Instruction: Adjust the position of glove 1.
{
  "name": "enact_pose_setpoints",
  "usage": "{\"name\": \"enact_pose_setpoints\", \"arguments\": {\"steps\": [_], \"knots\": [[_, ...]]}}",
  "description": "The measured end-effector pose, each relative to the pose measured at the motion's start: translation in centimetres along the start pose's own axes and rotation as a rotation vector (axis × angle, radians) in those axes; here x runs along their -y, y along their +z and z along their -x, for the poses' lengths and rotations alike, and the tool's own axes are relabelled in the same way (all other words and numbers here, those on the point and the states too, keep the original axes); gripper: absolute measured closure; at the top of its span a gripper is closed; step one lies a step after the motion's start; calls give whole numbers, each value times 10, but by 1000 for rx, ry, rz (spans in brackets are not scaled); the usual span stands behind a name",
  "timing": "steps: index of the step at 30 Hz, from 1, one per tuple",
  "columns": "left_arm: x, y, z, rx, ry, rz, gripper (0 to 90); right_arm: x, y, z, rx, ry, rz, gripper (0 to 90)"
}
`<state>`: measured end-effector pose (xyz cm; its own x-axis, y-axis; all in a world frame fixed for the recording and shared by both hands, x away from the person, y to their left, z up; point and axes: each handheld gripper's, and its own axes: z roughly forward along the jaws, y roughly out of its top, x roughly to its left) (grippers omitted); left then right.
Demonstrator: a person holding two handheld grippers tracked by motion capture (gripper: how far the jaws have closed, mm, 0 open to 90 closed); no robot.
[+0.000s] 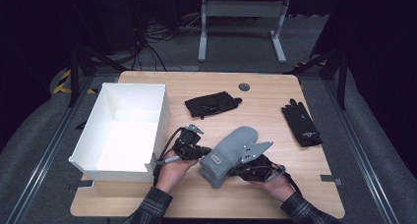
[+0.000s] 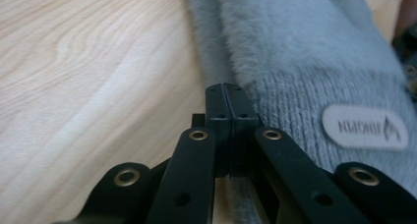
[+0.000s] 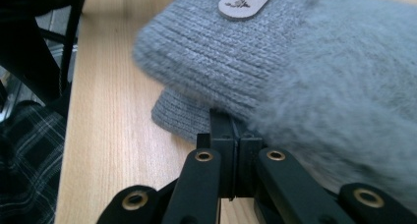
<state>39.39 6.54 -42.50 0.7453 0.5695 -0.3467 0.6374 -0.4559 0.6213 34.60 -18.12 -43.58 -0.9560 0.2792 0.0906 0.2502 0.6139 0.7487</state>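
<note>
Lower centre of high view: grey mitten pair [image 1: 230,155], stacked on bench [image 1: 275,106], long axis slanting up-right. Left tongs [image 1: 202,151] pressed together at cuff's left edge; right tongs [image 1: 246,171] pressed together at right edge, equally near. Box [image 1: 123,130] beyond left.

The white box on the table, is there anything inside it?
No, in the high view the white box shows a bare white floor and walls.

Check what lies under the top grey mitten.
Under the top grey mitten, a second grey knit cuff pokes out, lying on the wooden table. The rest of that lower piece is covered.
</note>
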Motion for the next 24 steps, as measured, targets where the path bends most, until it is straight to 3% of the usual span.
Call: {"name": "enact_pose_setpoints", "arguments": {"steps": [3, 7, 12, 16, 19, 24], "knots": [[2, -1, 8, -5, 20, -8, 900, -1, -3, 1, -3, 0, 7, 900], [7, 1, 4, -39, 13, -20, 866, 2, 4, -1, -18, -5, -38, 900], [4, -5, 4, -47, 18, 15, 811, 4, 9, -3, -19, -27, -84, 900], [-5, -8, 7, -49, 40, 47, 663, 8, 10, -3, -27, -22, -104, 889], [-17, -7, 11, -38, 73, 72, 496, 8, 11, -4, -29, -26, -112, 881], [-33, 3, 14, -32, 109, 70, 328, 9, 13, -3, -27, -28, -112, 881]]}}
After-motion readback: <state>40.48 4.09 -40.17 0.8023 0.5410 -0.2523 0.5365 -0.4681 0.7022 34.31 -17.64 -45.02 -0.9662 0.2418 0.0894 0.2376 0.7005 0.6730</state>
